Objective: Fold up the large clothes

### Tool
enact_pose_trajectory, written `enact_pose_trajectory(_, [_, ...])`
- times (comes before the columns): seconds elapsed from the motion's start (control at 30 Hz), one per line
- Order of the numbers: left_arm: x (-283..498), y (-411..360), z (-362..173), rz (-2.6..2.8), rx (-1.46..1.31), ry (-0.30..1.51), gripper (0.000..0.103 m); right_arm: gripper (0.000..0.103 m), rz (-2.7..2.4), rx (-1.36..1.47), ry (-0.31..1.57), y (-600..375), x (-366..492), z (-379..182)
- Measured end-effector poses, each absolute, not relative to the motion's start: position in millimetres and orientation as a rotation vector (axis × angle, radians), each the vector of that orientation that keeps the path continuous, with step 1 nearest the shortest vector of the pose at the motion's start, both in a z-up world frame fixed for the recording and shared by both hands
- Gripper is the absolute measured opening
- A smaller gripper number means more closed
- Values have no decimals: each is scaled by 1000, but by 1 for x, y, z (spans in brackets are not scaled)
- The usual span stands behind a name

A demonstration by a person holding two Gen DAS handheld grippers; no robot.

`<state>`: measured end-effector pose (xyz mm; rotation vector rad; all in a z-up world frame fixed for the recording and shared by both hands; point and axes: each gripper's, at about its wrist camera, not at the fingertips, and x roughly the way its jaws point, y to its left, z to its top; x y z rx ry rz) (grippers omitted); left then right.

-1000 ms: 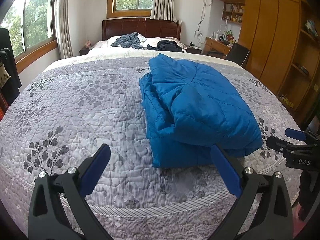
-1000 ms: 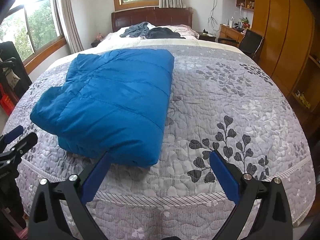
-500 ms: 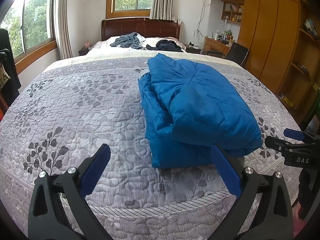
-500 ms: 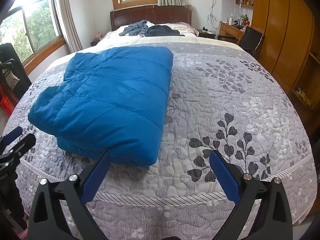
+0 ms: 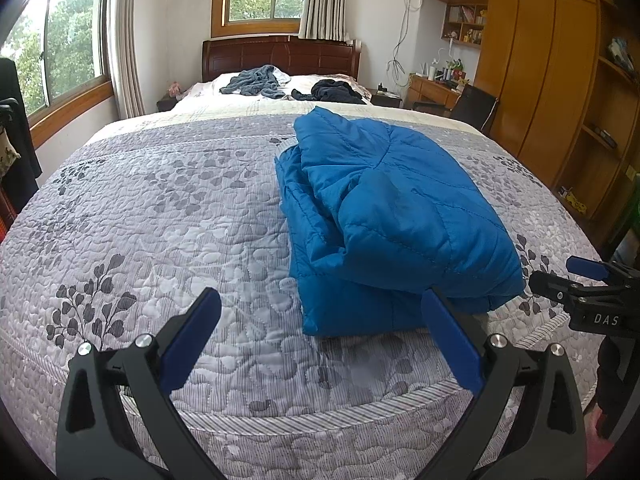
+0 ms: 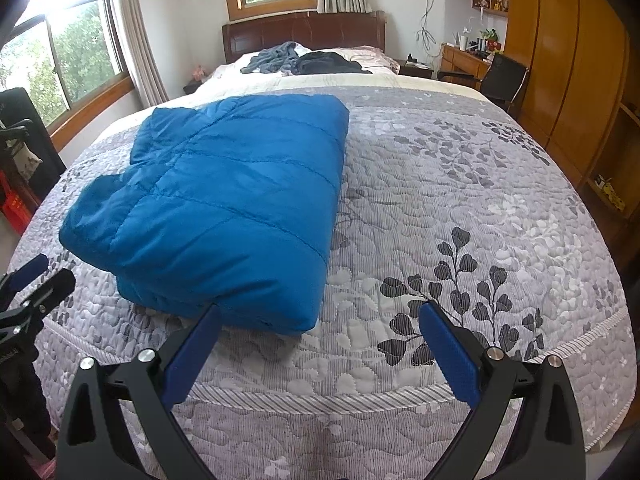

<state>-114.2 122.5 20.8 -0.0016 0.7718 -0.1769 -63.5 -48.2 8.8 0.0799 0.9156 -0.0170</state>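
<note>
A blue quilted jacket (image 5: 392, 216) lies folded into a thick bundle on the grey floral bedspread (image 5: 160, 216), near the foot of the bed. My left gripper (image 5: 320, 312) hangs open just short of the bundle's near edge, holding nothing. In the right wrist view the same jacket (image 6: 224, 200) lies left of centre, and my right gripper (image 6: 320, 320) is open at its near right corner, apart from it. Each gripper shows at the edge of the other's view: the right gripper (image 5: 580, 284) and the left gripper (image 6: 32, 284).
Crumpled grey clothes (image 5: 256, 82) and dark clothes (image 5: 332, 92) lie by the wooden headboard (image 5: 280, 56). Wooden wardrobes (image 5: 540, 80), a desk and a black chair (image 5: 476, 106) stand on the right. Windows (image 5: 60, 52) and a dark rack flank the left. Bare bedspread (image 6: 460, 200) spreads right of the jacket.
Both views have drifted slightly back from the jacket. The jacket has not moved, and both grippers stay open.
</note>
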Motion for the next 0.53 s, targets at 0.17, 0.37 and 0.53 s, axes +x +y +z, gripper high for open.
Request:
enact_pose_trajectory(0.17, [-114, 123, 21, -178, -2, 772, 100, 99, -20, 83, 919, -48, -63, 8])
enact_pose_trajectory(0.37, [-114, 122, 21, -179, -2, 773, 100, 99, -21, 94, 935, -49, -61, 6])
enact_pose_trajectory(0.53, [-114, 122, 21, -180, -1, 773, 100, 99, -29, 94, 938, -50, -61, 5])
